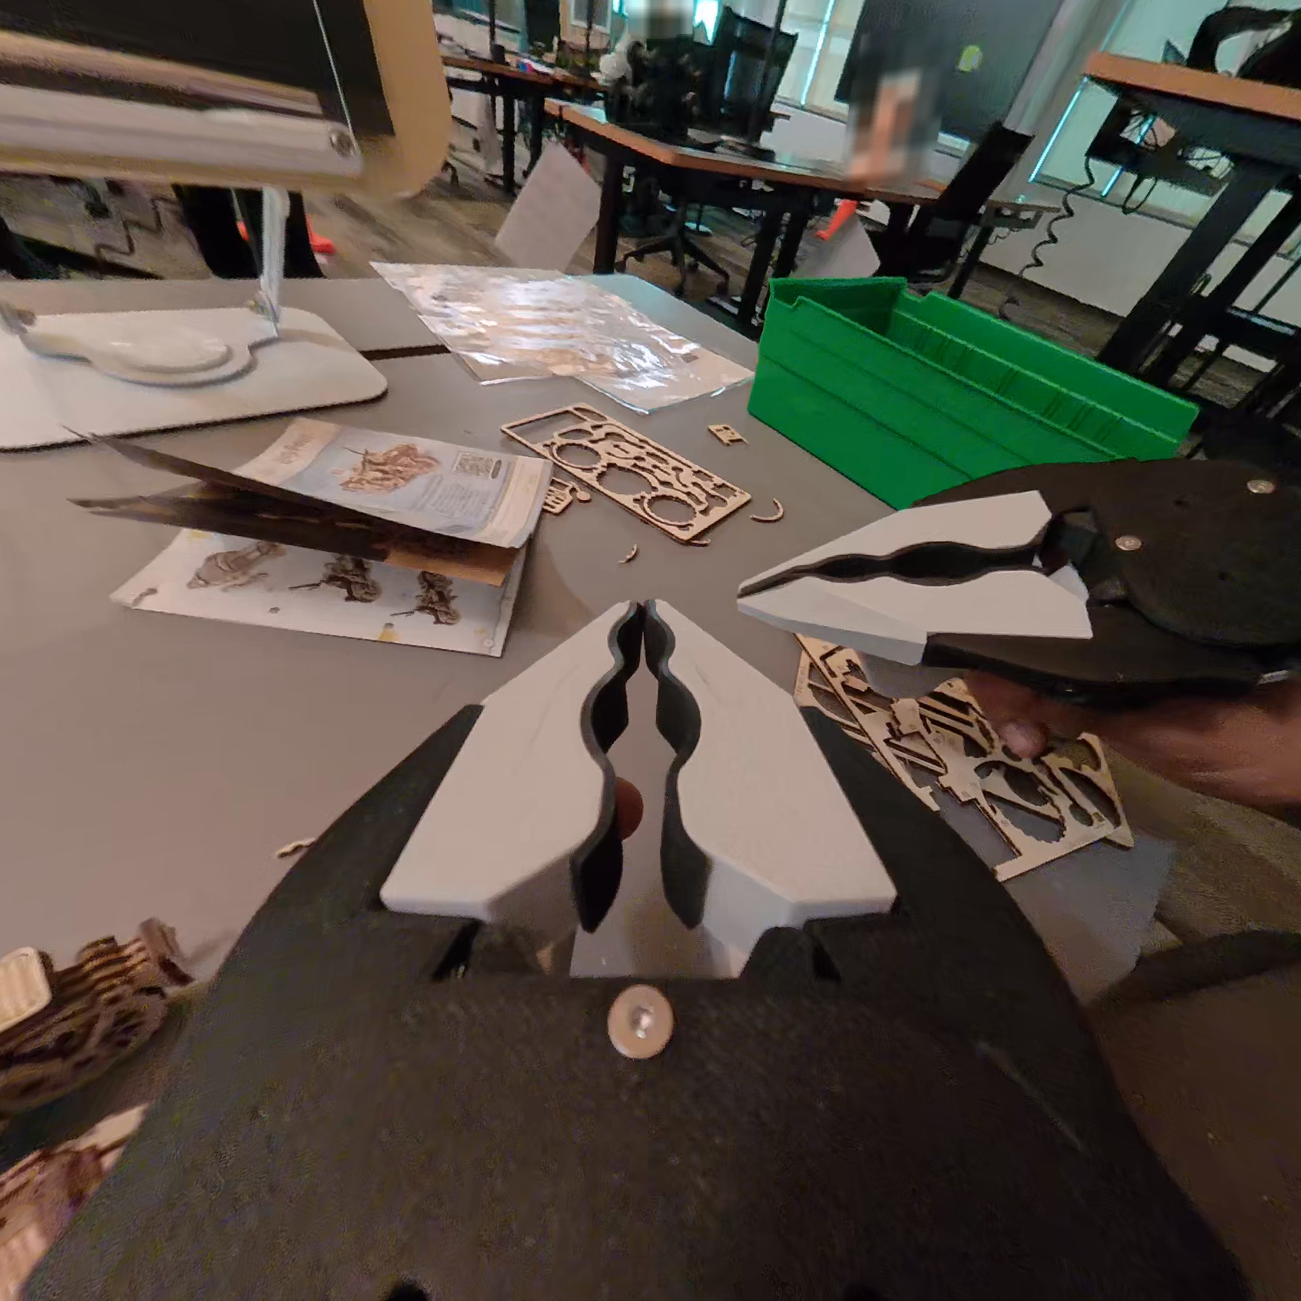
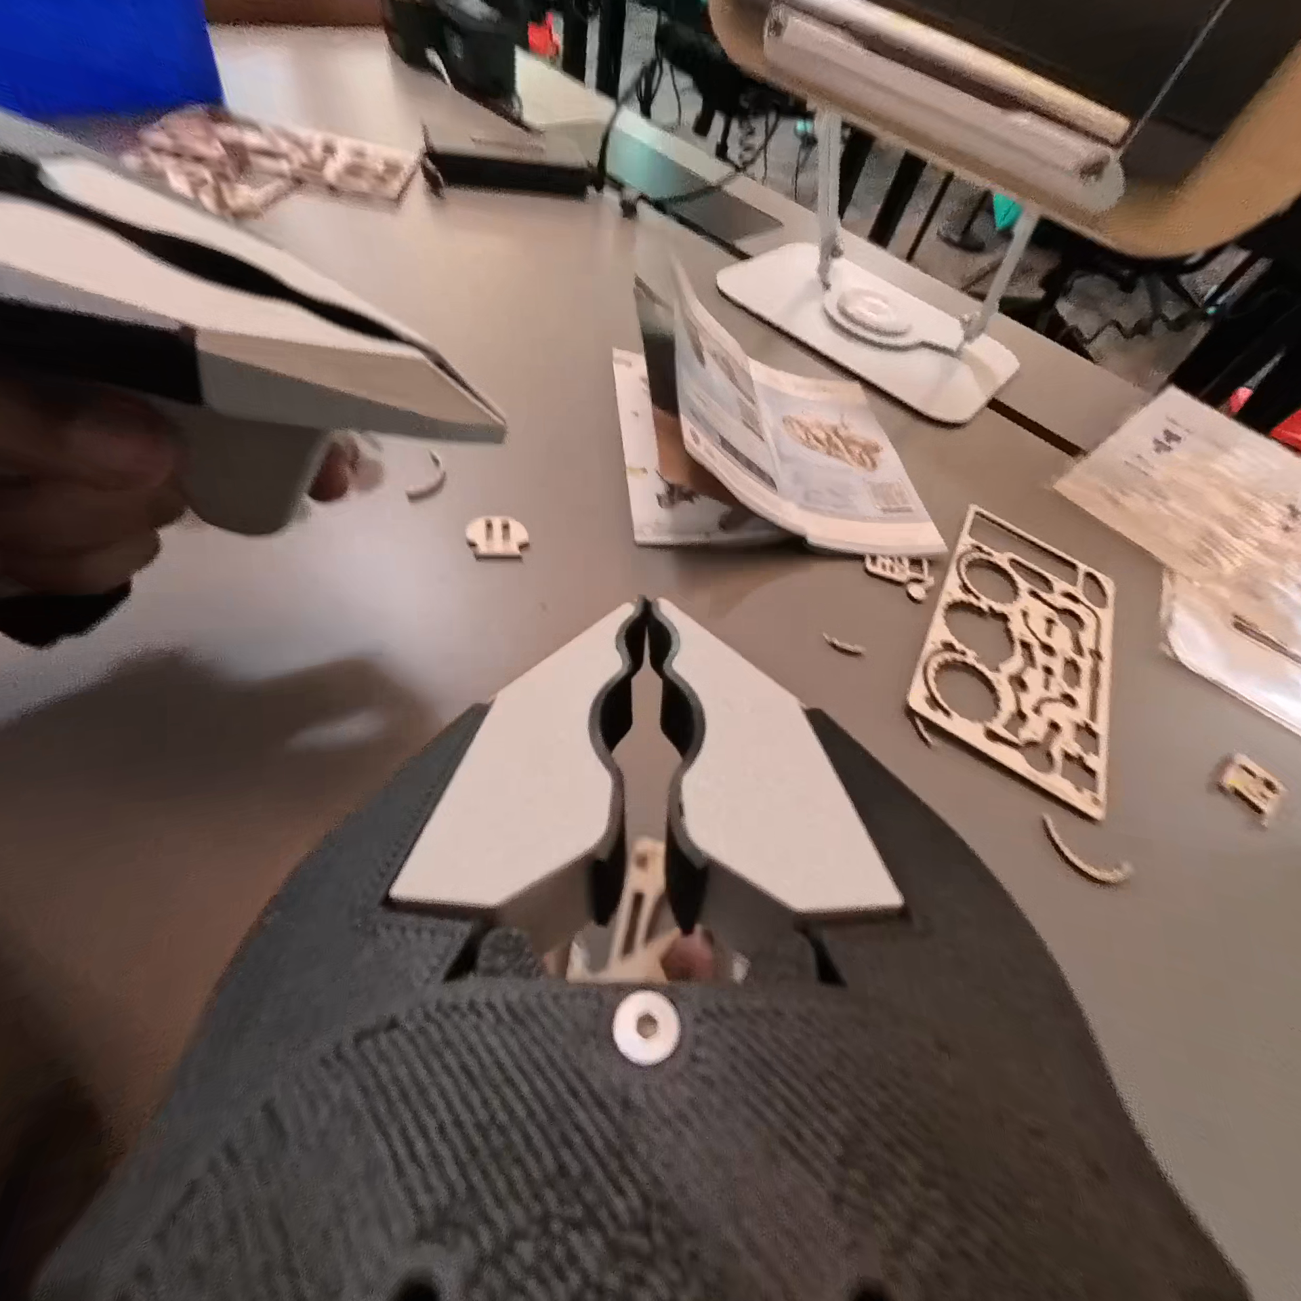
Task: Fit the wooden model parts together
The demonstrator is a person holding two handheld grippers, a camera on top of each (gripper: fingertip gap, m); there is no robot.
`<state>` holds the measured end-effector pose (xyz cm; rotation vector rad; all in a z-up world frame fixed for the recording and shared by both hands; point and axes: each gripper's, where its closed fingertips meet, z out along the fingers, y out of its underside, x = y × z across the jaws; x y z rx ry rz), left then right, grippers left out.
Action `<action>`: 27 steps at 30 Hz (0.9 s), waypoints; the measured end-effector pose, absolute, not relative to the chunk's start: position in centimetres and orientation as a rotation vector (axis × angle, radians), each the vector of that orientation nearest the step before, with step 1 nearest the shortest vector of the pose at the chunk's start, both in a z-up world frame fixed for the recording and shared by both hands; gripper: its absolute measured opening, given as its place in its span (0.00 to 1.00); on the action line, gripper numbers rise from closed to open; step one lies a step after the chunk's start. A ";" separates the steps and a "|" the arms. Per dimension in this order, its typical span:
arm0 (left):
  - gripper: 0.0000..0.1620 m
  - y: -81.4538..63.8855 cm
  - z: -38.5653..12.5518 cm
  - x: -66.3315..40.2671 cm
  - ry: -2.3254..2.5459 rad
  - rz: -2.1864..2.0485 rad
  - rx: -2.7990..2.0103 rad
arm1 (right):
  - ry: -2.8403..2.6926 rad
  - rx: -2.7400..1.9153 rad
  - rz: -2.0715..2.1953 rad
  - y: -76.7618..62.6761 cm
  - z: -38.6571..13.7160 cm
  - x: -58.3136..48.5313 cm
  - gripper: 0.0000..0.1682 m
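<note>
At centre frame in each wrist view, my left gripper and right gripper have their tips pressed together, nothing pinched at the tips. Mid-right of the left view I see the right gripper over a wooden sheet. Farther out, a punched sheet lies right of centre on the table, loose parts upper left of my tips, a booklet above.
</note>
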<state>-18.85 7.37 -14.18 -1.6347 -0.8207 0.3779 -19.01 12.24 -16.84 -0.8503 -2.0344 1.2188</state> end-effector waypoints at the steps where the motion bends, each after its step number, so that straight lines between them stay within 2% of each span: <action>1: 0.00 7.2 -14.0 -18.8 -0.807 0.394 -1.638 | -2.029 -0.854 1.268 11.3 -16.3 -19.0 0.00; 8: 0.00 7.0 -14.1 -18.2 -0.772 0.356 -1.647 | -2.167 -1.088 1.563 6.4 -16.1 -17.5 0.00; 14: 0.00 4.4 -14.0 -19.4 -0.812 0.529 -1.720 | -2.134 -1.047 1.454 4.9 -16.6 -16.5 0.00; 27: 0.00 2.9 -15.3 -19.0 -0.915 0.596 -1.717 | -2.260 -0.810 1.350 2.9 -17.9 -12.5 0.00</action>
